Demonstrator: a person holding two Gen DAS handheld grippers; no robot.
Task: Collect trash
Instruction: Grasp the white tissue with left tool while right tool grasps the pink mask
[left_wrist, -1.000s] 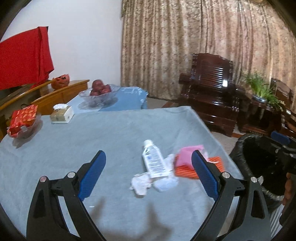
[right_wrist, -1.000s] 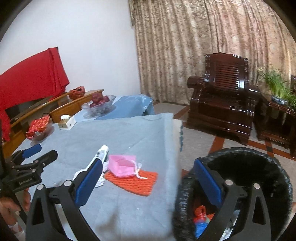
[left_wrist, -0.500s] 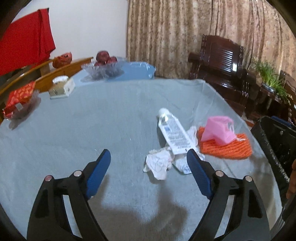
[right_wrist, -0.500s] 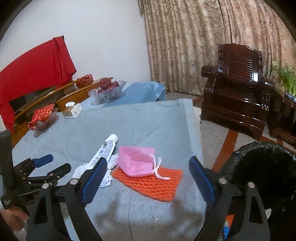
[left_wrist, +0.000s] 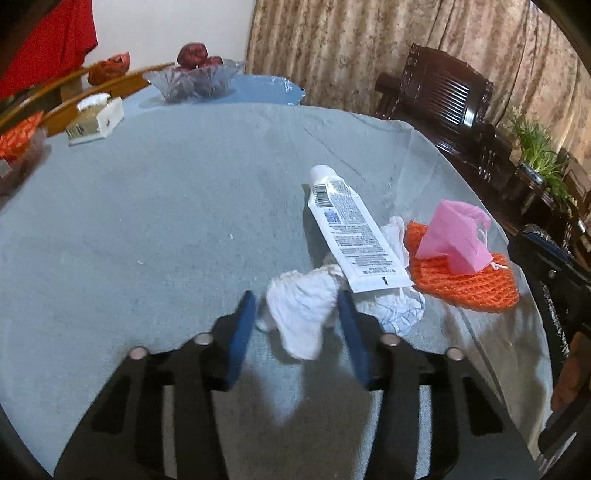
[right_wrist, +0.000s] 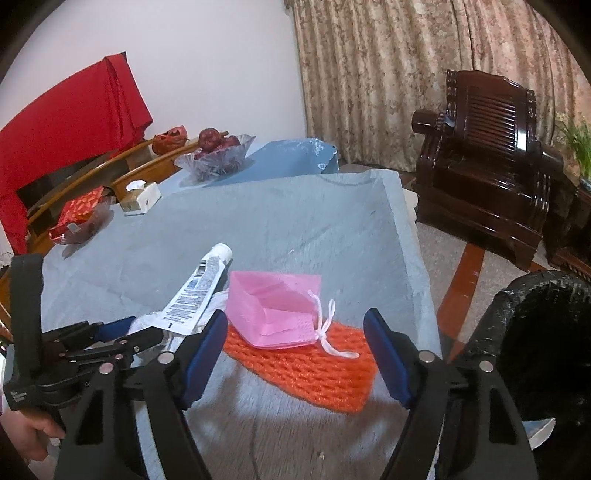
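Left wrist view shows the left gripper (left_wrist: 295, 314), jaws just closing, straddling a light, soft crumpled tissue (left_wrist: 301, 310) on the table (left_wrist: 166, 221), best pinched mid-wad, while the right gripper (right_wrist: 295, 332) hangs spread.

Matt grey cloth table cover (left_wrist: 166, 206), crumpled white paper tissue (left_wrist: 303, 310), glossy plastic tube (left_wrist: 354, 236), orange foam netting (right_wrist: 314, 365), polished dark wood armchair (right_wrist: 484, 158).
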